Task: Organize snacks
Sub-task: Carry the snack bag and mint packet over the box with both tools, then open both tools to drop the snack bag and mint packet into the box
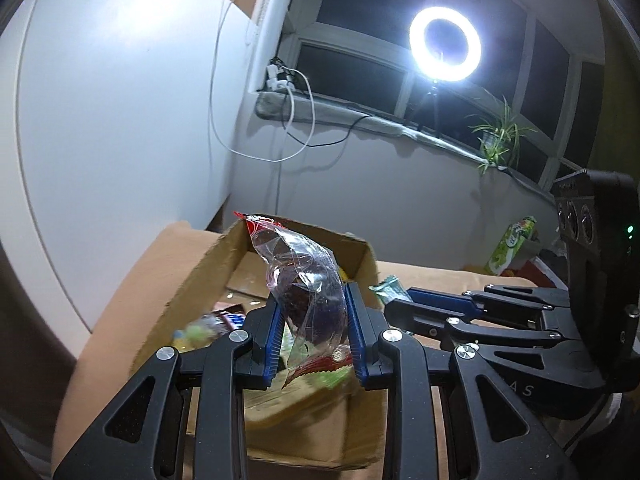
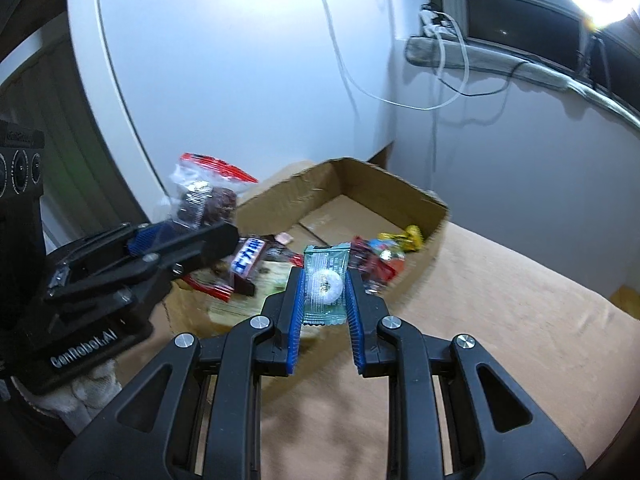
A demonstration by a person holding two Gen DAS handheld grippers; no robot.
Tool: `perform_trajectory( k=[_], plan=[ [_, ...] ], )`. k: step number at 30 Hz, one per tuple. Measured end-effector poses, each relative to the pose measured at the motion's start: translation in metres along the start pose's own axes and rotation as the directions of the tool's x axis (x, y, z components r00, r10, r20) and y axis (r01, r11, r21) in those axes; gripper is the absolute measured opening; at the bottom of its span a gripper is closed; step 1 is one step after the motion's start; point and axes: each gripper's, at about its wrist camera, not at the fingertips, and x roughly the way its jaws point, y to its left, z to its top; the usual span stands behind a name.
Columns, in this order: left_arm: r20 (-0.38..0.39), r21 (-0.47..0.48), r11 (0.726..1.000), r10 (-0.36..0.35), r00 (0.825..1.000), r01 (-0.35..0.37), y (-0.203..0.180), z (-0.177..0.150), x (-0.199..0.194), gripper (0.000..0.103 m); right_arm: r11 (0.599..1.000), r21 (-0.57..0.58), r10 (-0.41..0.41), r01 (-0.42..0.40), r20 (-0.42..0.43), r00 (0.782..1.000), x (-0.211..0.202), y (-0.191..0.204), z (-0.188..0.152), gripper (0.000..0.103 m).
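Note:
My left gripper [image 1: 312,312] is shut on a clear plastic snack packet with a red top and a dark snack inside [image 1: 304,280], held above the near edge of an open cardboard box [image 1: 360,256]. The packet also shows in the right wrist view [image 2: 204,196], in the left gripper [image 2: 192,236]. My right gripper [image 2: 324,292] is shut on a small teal packet with a white ring candy [image 2: 324,284], over the box's [image 2: 380,184] near wall. The right gripper shows at the right of the left wrist view [image 1: 396,300], with the teal packet [image 1: 386,286].
The box holds several snacks: a dark bar with white lettering [image 2: 250,260], red packets [image 2: 372,264], a yellow candy [image 2: 408,238]. It stands on a tan surface [image 2: 500,320]. A white wall panel, a windowsill with cables and a ring light [image 1: 444,44] lie behind. A green packet [image 1: 512,248] stands at right.

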Motion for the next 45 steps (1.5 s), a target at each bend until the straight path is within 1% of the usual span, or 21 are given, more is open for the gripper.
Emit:
perform_trajectory(
  k=[6, 12, 22, 26, 28, 29, 30, 33, 45],
  plan=[
    [-0.006, -0.002, 1.000, 0.025, 1.000, -0.025, 0.011, -0.003, 0.000, 0.027, 0.999, -0.034, 0.009, -0.009, -0.025, 1.000, 0.016, 0.016, 0.002, 0.021],
    [-0.021, -0.008, 0.999, 0.049, 0.999, -0.049, 0.022, -0.008, -0.002, 0.027, 0.999, -0.049, 0.012, -0.013, -0.036, 0.999, 0.023, 0.018, 0.006, 0.021],
    [-0.035, 0.000, 0.998, 0.066, 0.997, -0.066, 0.019, -0.010, -0.001, 0.028, 0.998, -0.061, 0.010, -0.013, -0.056, 0.998, 0.029, 0.019, 0.003, 0.021],
    [-0.037, -0.006, 0.998, 0.067, 0.997, -0.068, 0.019, -0.008, -0.001, 0.028, 0.998, -0.062, -0.002, -0.001, -0.046, 0.999, 0.026, 0.019, 0.003, 0.025],
    [-0.037, -0.004, 0.998, 0.070, 0.997, -0.070, 0.018, -0.008, -0.001, 0.029, 0.998, -0.061, -0.006, 0.003, -0.042, 0.999, 0.025, 0.018, 0.003, 0.032],
    [-0.036, -0.002, 0.997, 0.076, 0.996, -0.076, 0.018, -0.008, -0.001, 0.030, 0.998, -0.062, -0.009, 0.007, -0.039, 0.999, 0.023, 0.018, 0.003, 0.042],
    [-0.037, 0.001, 0.997, 0.078, 0.996, -0.078, 0.017, -0.008, -0.001, 0.033, 0.998, -0.061, -0.022, 0.020, -0.031, 0.999, 0.022, 0.017, 0.003, 0.044],
    [-0.033, -0.003, 0.997, 0.080, 0.996, -0.080, 0.018, -0.006, 0.000, 0.036, 0.998, -0.054, -0.016, 0.014, -0.031, 0.999, 0.020, 0.014, 0.004, 0.045],
    [-0.012, 0.005, 0.996, 0.088, 0.996, -0.088, 0.019, -0.009, -0.010, 0.036, 0.998, -0.048, -0.035, 0.034, -0.020, 0.999, 0.013, 0.009, 0.001, 0.046]
  ],
)
